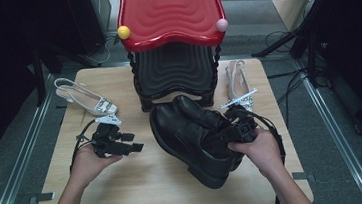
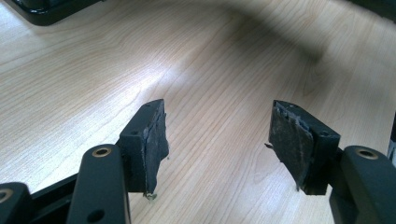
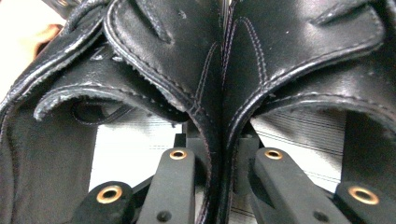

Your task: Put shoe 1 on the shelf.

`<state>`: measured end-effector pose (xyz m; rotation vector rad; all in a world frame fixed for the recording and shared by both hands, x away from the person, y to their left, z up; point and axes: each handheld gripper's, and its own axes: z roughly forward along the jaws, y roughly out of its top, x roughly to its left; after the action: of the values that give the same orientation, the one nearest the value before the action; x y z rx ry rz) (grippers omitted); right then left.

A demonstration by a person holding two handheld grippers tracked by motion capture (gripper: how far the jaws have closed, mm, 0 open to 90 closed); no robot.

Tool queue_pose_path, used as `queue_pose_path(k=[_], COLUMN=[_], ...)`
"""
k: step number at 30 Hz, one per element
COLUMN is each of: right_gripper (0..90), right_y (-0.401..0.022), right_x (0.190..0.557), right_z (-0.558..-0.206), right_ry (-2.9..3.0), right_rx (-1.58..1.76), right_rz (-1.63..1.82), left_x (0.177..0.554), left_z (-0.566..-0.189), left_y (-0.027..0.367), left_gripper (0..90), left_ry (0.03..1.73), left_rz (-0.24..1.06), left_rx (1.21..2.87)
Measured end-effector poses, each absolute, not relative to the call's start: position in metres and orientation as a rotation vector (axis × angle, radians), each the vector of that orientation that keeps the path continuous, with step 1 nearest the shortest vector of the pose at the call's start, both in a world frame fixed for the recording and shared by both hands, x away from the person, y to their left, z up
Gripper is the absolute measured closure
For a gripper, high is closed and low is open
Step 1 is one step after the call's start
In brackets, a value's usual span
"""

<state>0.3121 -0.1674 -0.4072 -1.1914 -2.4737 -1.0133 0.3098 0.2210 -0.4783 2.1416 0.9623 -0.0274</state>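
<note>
Two handheld two-jaw grippers are in use at the light wooden table (image 1: 142,186). The right gripper (image 1: 235,127) is clamped on a pair of glossy black leather ankle boots (image 1: 192,136): in the right gripper view its jaws stand close together, one pad inside each boot opening, pinching the two adjoining inner collar walls (image 3: 219,116) that are pressed side by side between them. The left gripper (image 1: 122,143) holds nothing; in the left gripper view its two black jaws stand wide apart over bare wood grain, with worn, frayed pads (image 2: 289,140) facing each other and no object between them. The boots sit near the middle of the table, just in front of the black lower tier of a two-tier stand (image 1: 176,72) with a red wavy top shelf (image 1: 170,10); the toes point toward the person's left and the near edge, the heels toward the right hand. The leather is smooth and shiny, with visible stitched seams and scuffed, rolled collar edges. Whether the soles touch the table cannot be determined. A white slingback pump with a jewelled buckle (image 1: 86,98) lies at the far left of the table, and its mate (image 1: 237,84) lies at the far right, just beside the boots.
</note>
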Motion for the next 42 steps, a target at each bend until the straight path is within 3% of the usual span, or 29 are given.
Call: queue_pose_path(k=[9, 19, 30, 42], right_gripper=[82.9, 82.8, 82.8, 82.8], right_y=[-0.164, -0.151, -0.128, -0.087], right_x=[0.321, 0.365, 0.398, 0.420], right_z=[-0.371, -0.353, -0.351, -0.371], right_ry=[-2.479, -2.403, -2.380, -2.446], right_rx=[-1.186, -1.364, -1.605, -1.840], right_rz=[-1.111, -1.258, -1.359, -1.380], left_x=[0.309, 0.310, 0.311, 0.312], left_z=[-0.479, -0.480, -0.481, -0.481], left_y=[0.219, 0.217, 0.217, 0.217], left_gripper=[37.2, 37.2, 37.3, 37.4], left_ry=[0.950, 0.942, 0.935, 0.927], left_rz=[-0.028, -0.040, -0.046, -0.056], left_rx=[2.141, 2.145, 2.146, 2.149])
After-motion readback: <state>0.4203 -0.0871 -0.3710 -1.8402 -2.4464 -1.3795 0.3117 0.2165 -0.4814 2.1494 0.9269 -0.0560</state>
